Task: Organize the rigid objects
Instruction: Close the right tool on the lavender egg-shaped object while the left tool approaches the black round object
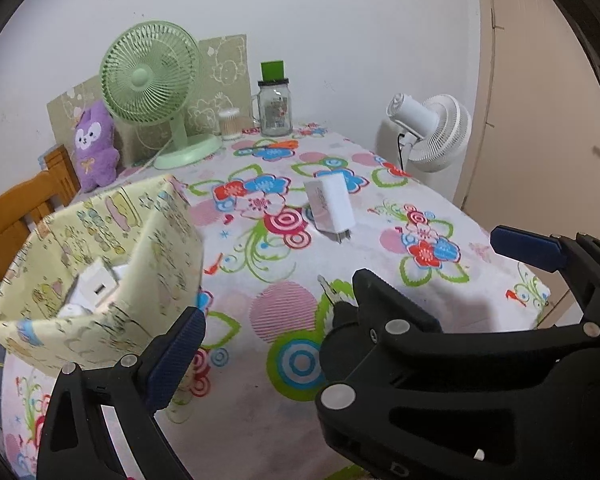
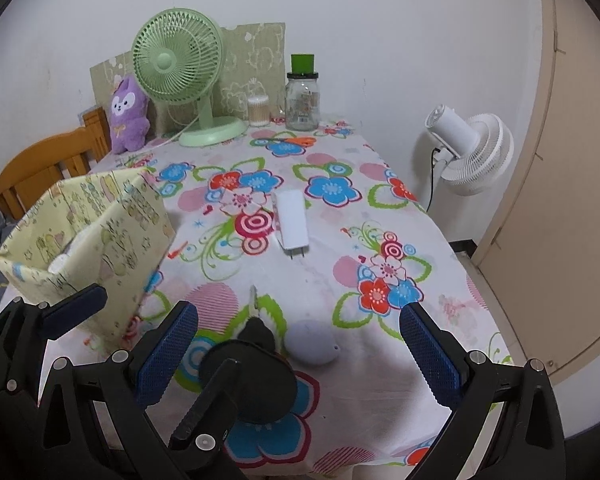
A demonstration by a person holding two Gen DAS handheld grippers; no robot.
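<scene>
A white plug-in charger (image 1: pixel 330 208) (image 2: pixel 292 220) lies mid-table with its prongs toward me. To its left stands a yellow cartoon-paper box (image 1: pixel 172 248) (image 2: pixel 120 232) with white adapters (image 1: pixel 96 284) inside. A small key (image 1: pixel 326 286) (image 2: pixel 254 298) and a pale lavender egg-shaped object (image 2: pixel 312 344) lie near the front. My right gripper (image 2: pixel 298 312) is open over the egg, holding nothing. My left gripper (image 1: pixel 300 320) is open just right of the box, and only its left finger (image 1: pixel 176 356) shows. The grippers overlap, and the right gripper's black body (image 1: pixel 420 360) hides the left gripper's other finger.
At the back stand a green desk fan (image 1: pixel 152 76), a purple plush (image 1: pixel 94 144), a cotton-swab tub (image 1: pixel 229 122) and a green-lidded glass jar (image 1: pixel 275 108). A white floor fan (image 1: pixel 432 128) and a door (image 1: pixel 540 120) are right of the table; a wooden chair (image 1: pixel 16 216) is left.
</scene>
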